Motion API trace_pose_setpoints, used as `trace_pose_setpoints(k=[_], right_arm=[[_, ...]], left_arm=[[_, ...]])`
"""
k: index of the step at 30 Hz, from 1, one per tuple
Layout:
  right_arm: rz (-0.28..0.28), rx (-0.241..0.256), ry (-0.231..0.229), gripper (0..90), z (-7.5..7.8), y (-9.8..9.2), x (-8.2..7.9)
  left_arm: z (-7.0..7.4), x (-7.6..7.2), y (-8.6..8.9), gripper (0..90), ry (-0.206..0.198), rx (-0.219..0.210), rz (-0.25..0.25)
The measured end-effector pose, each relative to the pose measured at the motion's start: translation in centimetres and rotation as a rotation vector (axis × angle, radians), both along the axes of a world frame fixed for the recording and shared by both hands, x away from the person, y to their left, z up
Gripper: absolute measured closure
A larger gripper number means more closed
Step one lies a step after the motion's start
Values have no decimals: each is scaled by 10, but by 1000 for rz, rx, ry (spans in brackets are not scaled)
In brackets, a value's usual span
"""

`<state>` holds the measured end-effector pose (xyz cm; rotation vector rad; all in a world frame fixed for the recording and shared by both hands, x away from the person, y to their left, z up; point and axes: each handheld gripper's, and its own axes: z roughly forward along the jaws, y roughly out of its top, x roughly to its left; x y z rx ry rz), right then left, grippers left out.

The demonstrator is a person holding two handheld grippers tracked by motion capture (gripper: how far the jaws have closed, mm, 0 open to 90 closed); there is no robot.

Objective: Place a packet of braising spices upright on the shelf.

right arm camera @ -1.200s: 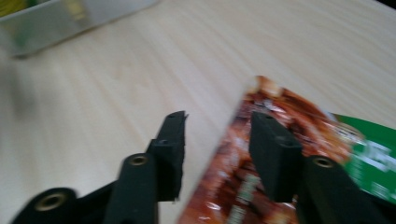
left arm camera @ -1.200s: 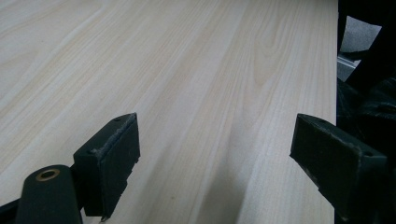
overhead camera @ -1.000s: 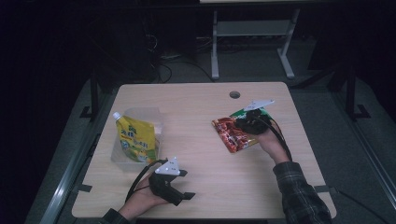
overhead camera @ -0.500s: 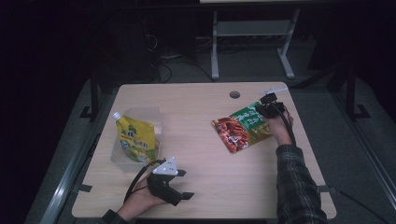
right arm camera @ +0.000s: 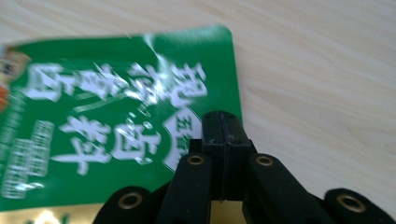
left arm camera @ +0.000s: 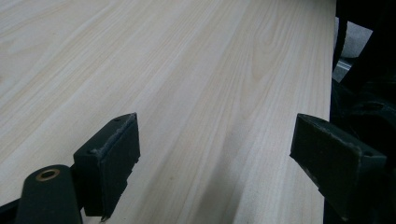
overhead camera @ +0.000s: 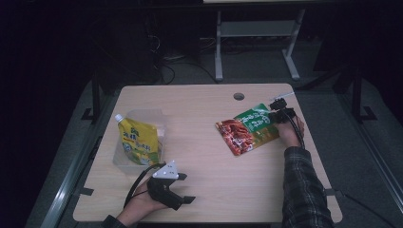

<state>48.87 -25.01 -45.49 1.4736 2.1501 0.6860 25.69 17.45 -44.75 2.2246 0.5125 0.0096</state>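
Right claw [right arm camera: 223, 122] clamped on green pouch [right arm camera: 107, 112] edge; left claw [left arm camera: 219, 154] jaws apart, well away.

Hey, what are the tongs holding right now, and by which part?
The right tongs are shut on the green and red pouch, pinching its green end near a corner. The left tongs are open, holding nothing.

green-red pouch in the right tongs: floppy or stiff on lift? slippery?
Likely floppy: the green-red pouch is a flat foil-like bag, pinched at one edge by the right tongs, so the free end should sag. Probably slick: its glossy film shows glare in the right gripper view, so an edge grip may creep. It looks thin, so probably light, and should slide rather than tip on the table.
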Motion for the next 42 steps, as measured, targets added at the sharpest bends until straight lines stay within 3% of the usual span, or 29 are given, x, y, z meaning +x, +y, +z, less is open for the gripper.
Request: trace_pose_setpoints(k=[11, 18, 30, 37, 42], right_arm=[[-17, 29, 16, 899, -10, -5, 3], [22, 28, 5, 899, -11, 1, 5], [184, 16, -11, 900, -11, 35, 2], [296, -7, -16, 900, -10, 57, -9], [372, 2, -28, 900, -11, 72, -18]], left_arm=[[-1, -1, 1, 151, 3, 3, 1], [-1, -1, 1, 151, 10, 1, -2], [-1, -2, 0, 150, 12, 4, -9], [-1, -2, 0, 151, 9, 4, -10], [-1, -2, 0, 151, 8, 5, -8]])
